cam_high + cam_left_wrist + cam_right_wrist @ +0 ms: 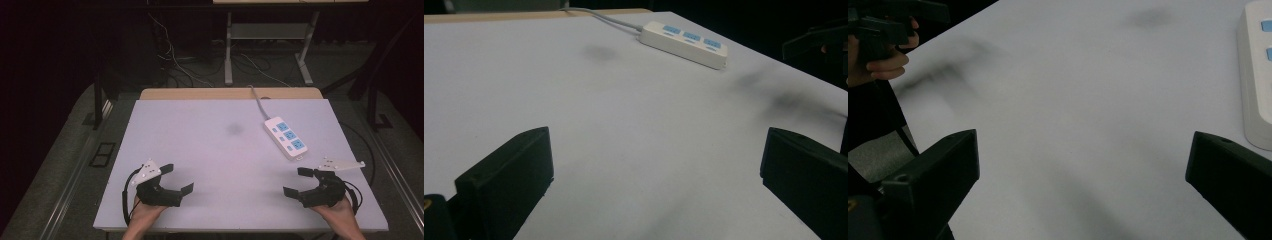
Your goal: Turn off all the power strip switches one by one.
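A white power strip [285, 137] with blue sockets lies on the right half of the white table [210, 150], its grey cable running off the far edge. It also lies at the top of the left gripper view [684, 44] and at the right edge of the right gripper view [1258, 75]. My left gripper [177, 179] hovers open near the front left of the table, with nothing between its jaws. My right gripper [299, 182] stands open at the front right, just in front of the power strip, also holding nothing.
A faint dark smudge [234, 129] marks the table's middle. Beyond the far edge stand a desk frame [270, 45] and loose cables on the floor. The other hand with its gripper [883, 35] appears at the top left of the right gripper view.
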